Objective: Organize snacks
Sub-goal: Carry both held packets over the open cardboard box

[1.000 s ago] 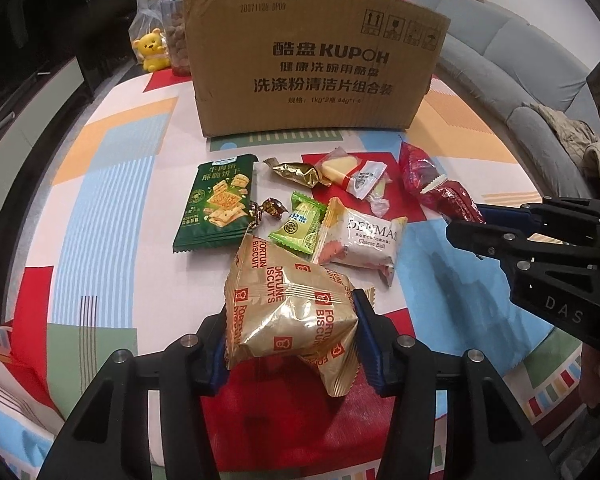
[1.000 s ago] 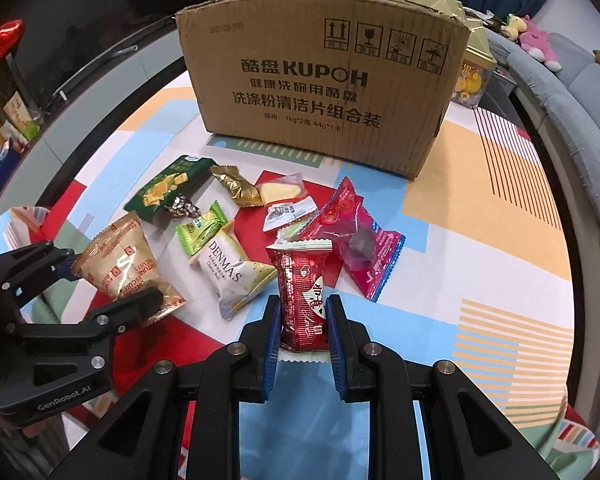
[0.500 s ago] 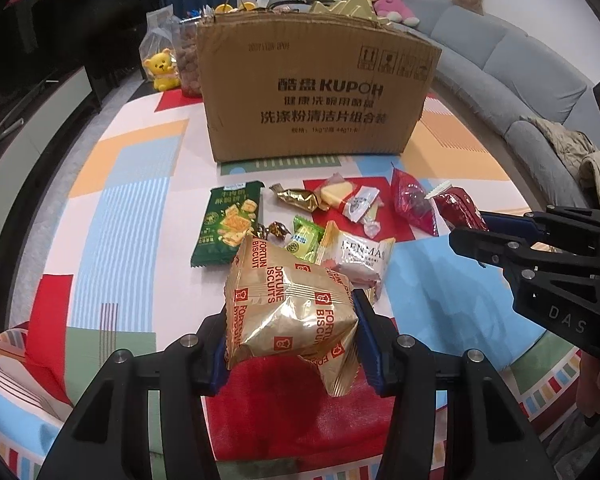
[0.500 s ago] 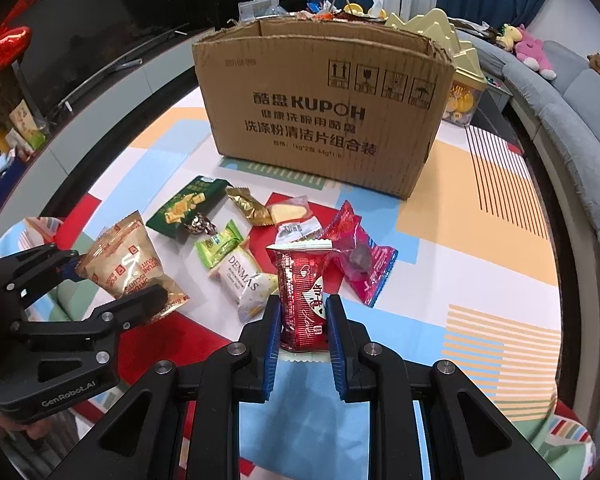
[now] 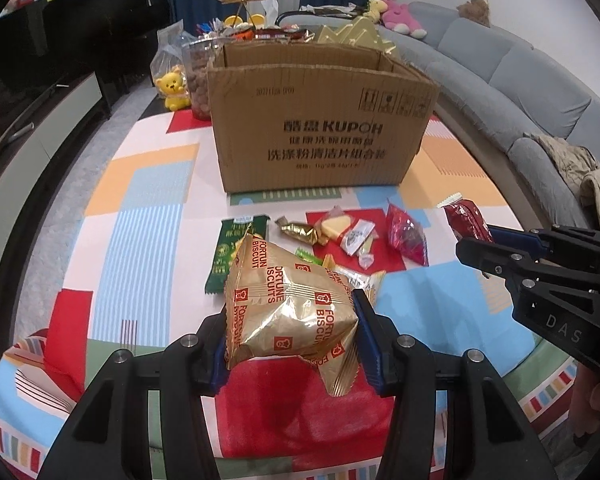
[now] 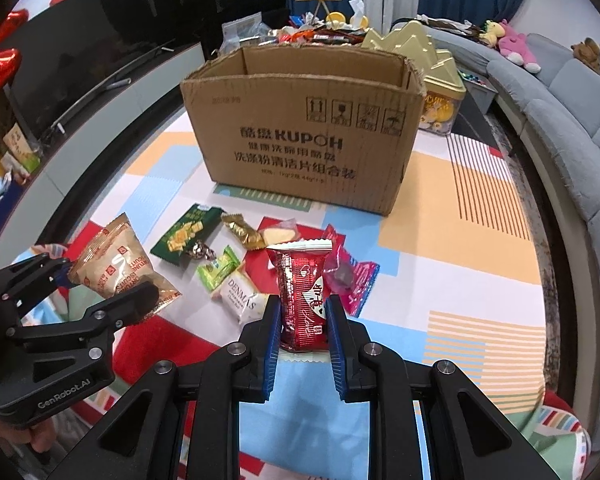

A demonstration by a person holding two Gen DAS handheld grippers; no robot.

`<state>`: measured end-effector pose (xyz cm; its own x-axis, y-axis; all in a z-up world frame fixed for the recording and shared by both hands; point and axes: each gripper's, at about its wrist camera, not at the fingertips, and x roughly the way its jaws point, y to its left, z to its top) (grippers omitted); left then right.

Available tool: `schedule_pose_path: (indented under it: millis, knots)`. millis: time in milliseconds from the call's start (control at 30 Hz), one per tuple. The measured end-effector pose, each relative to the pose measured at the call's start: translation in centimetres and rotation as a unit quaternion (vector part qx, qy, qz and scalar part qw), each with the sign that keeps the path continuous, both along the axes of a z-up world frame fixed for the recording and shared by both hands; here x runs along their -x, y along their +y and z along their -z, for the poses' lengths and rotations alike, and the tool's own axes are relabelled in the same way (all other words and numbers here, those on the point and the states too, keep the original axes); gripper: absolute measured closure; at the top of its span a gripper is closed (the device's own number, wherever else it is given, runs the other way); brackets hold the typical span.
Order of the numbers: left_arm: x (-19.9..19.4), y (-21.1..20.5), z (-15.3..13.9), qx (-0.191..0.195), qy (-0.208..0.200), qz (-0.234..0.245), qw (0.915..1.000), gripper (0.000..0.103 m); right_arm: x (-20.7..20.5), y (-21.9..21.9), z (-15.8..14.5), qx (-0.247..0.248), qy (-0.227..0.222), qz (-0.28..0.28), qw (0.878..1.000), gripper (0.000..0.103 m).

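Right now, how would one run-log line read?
left gripper: holds gold biscuit pack | right gripper: holds red snack packet | cardboard box: open, ahead

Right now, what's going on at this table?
Both grippers hold snacks above the table. The left gripper is shut on a gold biscuit bag; the right gripper is shut on a red packet. The open cardboard box stands ahead, with more snacks loose on the table in front of it.

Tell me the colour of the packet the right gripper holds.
Red packet, white top seam; clearest in the right wrist view.
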<state>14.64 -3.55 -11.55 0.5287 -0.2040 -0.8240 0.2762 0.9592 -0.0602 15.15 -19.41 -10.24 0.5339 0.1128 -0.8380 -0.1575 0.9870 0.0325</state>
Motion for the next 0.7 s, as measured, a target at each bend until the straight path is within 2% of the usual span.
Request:
schedule_pose_path:
  millis: [700]
  knots:
    - [-3.0,-0.7,-6.5,0.018,-0.056,-0.013,0.9982,0.052,-2.1,-0.7,-6.1,-0.002,-0.054,0.020,0.998,0.080]
